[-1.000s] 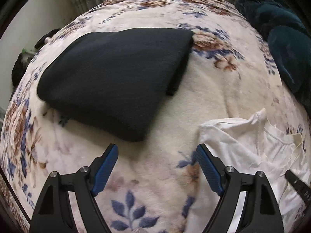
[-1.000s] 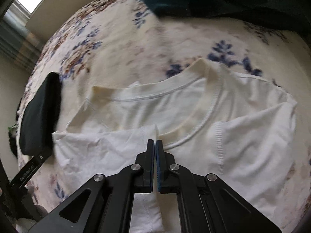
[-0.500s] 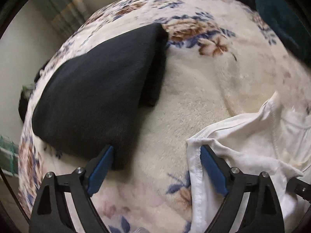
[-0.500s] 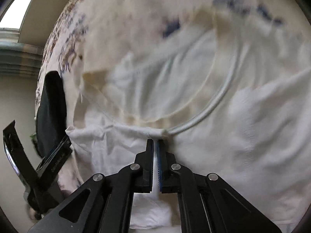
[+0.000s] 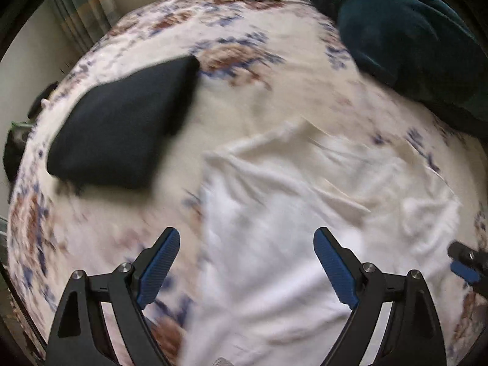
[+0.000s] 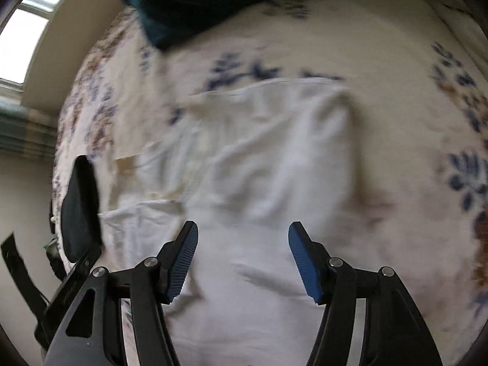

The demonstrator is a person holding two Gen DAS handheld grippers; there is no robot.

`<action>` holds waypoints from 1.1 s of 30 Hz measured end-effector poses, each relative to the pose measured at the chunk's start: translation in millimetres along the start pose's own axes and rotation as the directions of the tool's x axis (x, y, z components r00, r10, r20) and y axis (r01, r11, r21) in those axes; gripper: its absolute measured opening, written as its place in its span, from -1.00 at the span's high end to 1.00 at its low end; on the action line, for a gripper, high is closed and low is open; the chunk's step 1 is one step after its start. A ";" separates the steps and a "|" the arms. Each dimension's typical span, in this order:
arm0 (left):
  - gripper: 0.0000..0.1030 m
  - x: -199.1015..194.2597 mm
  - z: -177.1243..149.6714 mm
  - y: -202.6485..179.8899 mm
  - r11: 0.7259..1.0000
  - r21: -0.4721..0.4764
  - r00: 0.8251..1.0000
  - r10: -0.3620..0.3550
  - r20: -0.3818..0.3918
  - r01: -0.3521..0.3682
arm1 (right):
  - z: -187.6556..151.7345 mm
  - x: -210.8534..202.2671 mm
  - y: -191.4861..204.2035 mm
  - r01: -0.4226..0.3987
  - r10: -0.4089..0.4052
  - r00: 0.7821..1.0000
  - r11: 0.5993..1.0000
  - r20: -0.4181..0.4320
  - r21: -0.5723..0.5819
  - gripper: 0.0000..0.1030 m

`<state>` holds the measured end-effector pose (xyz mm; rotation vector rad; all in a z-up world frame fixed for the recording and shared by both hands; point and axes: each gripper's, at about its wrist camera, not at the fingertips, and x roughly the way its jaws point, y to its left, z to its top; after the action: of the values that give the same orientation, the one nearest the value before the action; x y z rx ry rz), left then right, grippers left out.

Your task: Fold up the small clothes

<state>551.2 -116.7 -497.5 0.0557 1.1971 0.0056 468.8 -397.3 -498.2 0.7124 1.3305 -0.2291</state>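
Left wrist view: one floral blanket (image 5: 274, 97), one dark teal cover (image 5: 411, 36) at its far right. One white shirt (image 5: 305, 189) lying mid-blanket, one folded black garment (image 5: 122, 128) just left of it. Left gripper (image 5: 245, 262) gaping, empty; right gripper (image 6: 242, 259) jaws just opened, nothing pinched, over shirt.

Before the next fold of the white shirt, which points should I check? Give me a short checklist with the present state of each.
1. Left gripper open, nothing pinched: ok.
2. Right gripper open; its jaws have just been opening and no cloth is between the pads: ok.
3. White shirt lying flat on the floral blanket: not ok, it shows wrinkles and a raised fold.
4. Shirt edges and corners easy to find: cannot tell, both views are blurred.
5. Folded black garment apart from the shirt: ok.
6. Dark green blanket clear of the shirt: ok.
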 end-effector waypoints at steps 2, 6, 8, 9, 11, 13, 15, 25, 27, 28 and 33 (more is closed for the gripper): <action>-0.74 8.1 -11.7 -16.4 0.999 -0.028 1.000 0.024 -0.015 -0.024 | 12.5 4.2 0.0 0.031 -0.031 1.000 0.999 -0.004 -0.043 -0.25; -0.74 29.6 -28.4 -29.2 0.986 -0.112 0.991 0.116 -0.062 -0.123 | 26.0 34.1 33.8 0.093 -0.100 0.995 0.976 -0.026 -0.199 -0.25; -0.74 38.5 -33.8 -24.2 0.979 -0.135 0.986 0.141 -0.087 -0.152 | 23.1 54.9 58.0 0.141 -0.151 0.988 0.946 -0.014 -0.292 -0.25; -0.74 41.3 -35.4 -20.0 0.976 -0.141 0.984 0.152 -0.090 -0.164 | 21.0 67.3 68.6 0.172 -0.188 0.982 0.926 -0.014 -0.336 -0.24; -0.74 42.3 -36.7 -13.3 0.976 -0.142 0.984 0.154 -0.089 -0.166 | 16.5 90.9 83.7 0.251 -0.266 0.964 0.883 0.019 -0.396 -0.23; -0.74 41.2 -35.0 -5.1 0.975 -0.130 0.983 0.170 -0.074 -0.179 | 10.1 101.2 95.8 0.307 -0.297 0.951 0.850 0.091 -0.428 0.28; -0.74 35.1 -33.9 3.7 0.974 -0.133 0.983 0.178 -0.053 -0.184 | 3.0 101.2 107.7 0.344 -0.310 0.939 0.825 0.150 -0.449 0.88; -0.74 24.0 -20.7 25.4 0.970 -0.178 0.986 0.161 -0.028 -0.164 | 0.7 44.5 82.5 0.060 -0.052 0.998 0.942 0.031 -0.329 0.48; -0.74 19.2 -21.2 27.2 0.972 -0.173 0.987 0.159 -0.015 -0.159 | -6.5 11.5 60.7 0.051 -0.027 0.996 0.952 0.086 -0.301 0.13; -0.74 16.6 -21.8 28.7 0.973 -0.175 0.988 0.154 -0.012 -0.153 | -9.6 2.7 53.9 0.067 -0.039 0.994 0.952 0.098 -0.299 0.10; -0.74 8.4 -27.6 34.5 0.971 -0.192 0.990 0.142 -0.007 -0.141 | -43.5 -5.1 43.3 0.152 -0.117 0.987 0.902 0.109 -0.405 0.10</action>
<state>529.5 -80.9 -513.8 -0.0286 1.1787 0.2456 455.9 -339.5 -481.5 0.2503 1.2947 -0.0803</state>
